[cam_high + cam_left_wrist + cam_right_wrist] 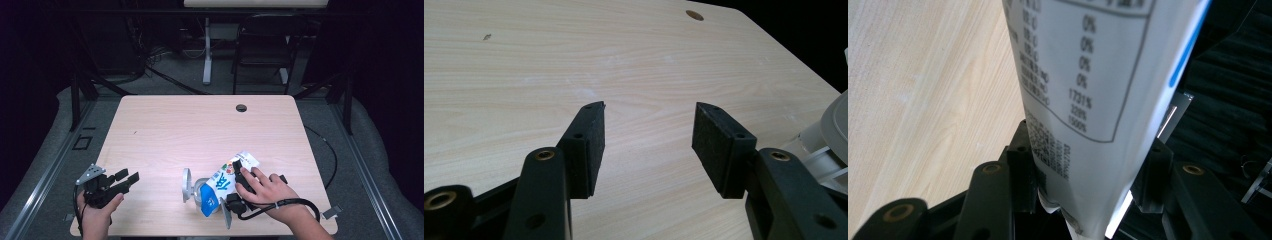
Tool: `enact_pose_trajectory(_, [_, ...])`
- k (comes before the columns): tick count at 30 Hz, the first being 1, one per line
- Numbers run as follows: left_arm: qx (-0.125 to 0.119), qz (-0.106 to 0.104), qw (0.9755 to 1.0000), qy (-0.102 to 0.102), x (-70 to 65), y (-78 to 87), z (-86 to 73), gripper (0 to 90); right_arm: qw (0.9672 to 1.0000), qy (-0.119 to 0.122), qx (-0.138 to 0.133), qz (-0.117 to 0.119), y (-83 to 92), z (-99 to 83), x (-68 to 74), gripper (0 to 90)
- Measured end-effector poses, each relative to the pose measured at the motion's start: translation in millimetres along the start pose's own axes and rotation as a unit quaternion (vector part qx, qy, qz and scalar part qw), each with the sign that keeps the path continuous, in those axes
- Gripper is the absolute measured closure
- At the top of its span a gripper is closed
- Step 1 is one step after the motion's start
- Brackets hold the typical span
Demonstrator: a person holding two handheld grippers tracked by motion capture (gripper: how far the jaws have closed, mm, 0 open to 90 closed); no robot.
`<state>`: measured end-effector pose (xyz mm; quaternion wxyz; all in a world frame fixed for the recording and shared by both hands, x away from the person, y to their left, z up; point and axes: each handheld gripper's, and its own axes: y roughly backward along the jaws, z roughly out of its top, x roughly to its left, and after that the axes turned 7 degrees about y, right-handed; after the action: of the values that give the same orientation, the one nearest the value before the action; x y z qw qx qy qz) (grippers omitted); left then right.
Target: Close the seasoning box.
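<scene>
Between the right claw (1083, 200) jaws, carton (1098, 75) nutrition print

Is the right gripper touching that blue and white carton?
Touching. In the right gripper view, the right gripper has both black jaws pressed against the sides of the carton, with no gap.

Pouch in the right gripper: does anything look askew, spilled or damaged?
Nothing is spilled or torn. The pouch is tilted, its lower end over a clear container lying on the table, and the right gripper clamps it near the upper end. The left gripper is open, holding nothing.
</scene>
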<state>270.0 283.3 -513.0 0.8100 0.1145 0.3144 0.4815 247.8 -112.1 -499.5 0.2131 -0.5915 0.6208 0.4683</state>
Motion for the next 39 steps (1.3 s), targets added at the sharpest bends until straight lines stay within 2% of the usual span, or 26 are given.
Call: enact_pose_trajectory(39, [-0.003, 0.001, 1.0000, 0.003, 0.8, -0.5, -0.5, 47.8, 0.9999, 0.009, 0.002, -0.006, 0.7, 0.5, -0.6, 56.7])
